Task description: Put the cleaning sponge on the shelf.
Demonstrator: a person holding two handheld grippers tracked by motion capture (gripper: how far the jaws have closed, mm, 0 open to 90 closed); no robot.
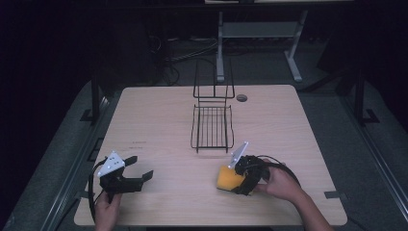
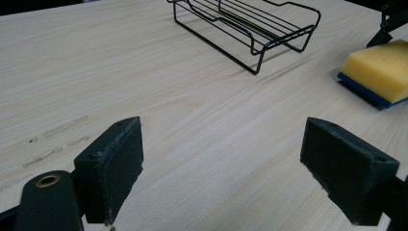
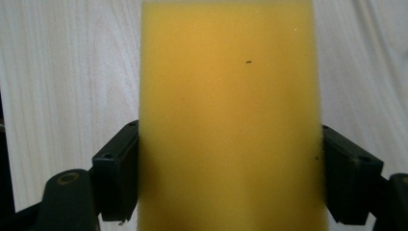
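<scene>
A yellow sponge (image 1: 226, 178) with a blue underside lies flat on the wooden table (image 1: 154, 115), near the front right. My right gripper (image 1: 235, 179) is open, with one jaw on each side of the sponge (image 3: 230, 106). The pads (image 3: 115, 178) sit right at its edges, and the foam shows no squeeze. At the front left, my left gripper (image 1: 140, 167) is held just above the table, open and empty. In the left gripper view its jaws stand wide apart over bare wood (image 2: 221, 163), with the sponge (image 2: 377, 67) off to the right.
A black wire rack (image 1: 211, 127) with a tall back frame stands at the table's middle, beyond the sponge. The same rack (image 2: 250, 24) lies ahead in the left gripper view. A cable hole (image 1: 242, 97) sits near the far edge. Dark floor and desk legs lie beyond.
</scene>
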